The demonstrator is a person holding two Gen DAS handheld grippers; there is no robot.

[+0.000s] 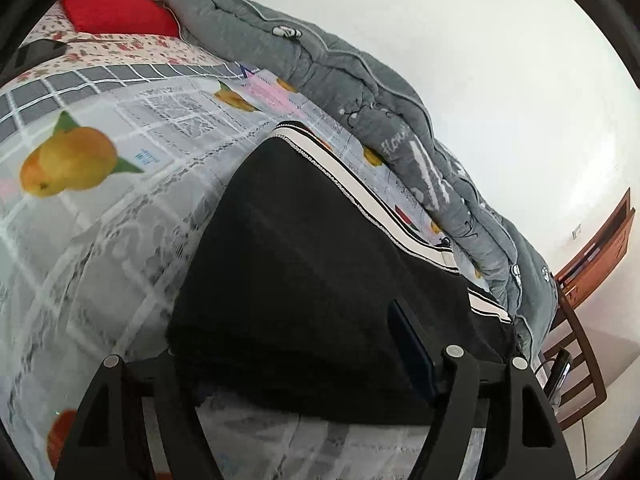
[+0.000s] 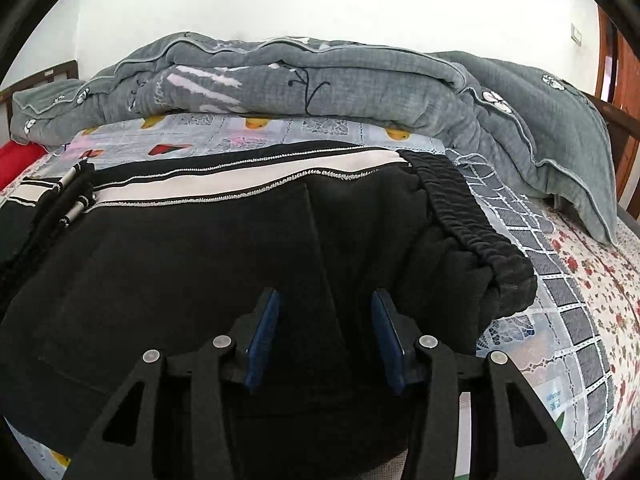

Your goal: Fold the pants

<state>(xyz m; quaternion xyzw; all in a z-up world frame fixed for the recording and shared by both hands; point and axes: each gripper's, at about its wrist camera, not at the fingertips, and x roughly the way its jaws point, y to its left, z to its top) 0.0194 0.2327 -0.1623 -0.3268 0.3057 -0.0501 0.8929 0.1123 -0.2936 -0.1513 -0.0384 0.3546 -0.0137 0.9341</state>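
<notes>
The bed [image 2: 580,300], under a fruit-print sheet, carries a gray quilt [image 2: 320,80] along its 12 o'clock edge and the black pants [image 2: 180,260] folded flat in the middle, waistband [image 2: 472,216] toward 2 o'clock. The right tool [image 2: 324,340] stands partly open over the pants, gripping nothing. The left tool [image 1: 296,364] is open wider, its left finger hidden by the cloth, so any grip cannot be told.
</notes>
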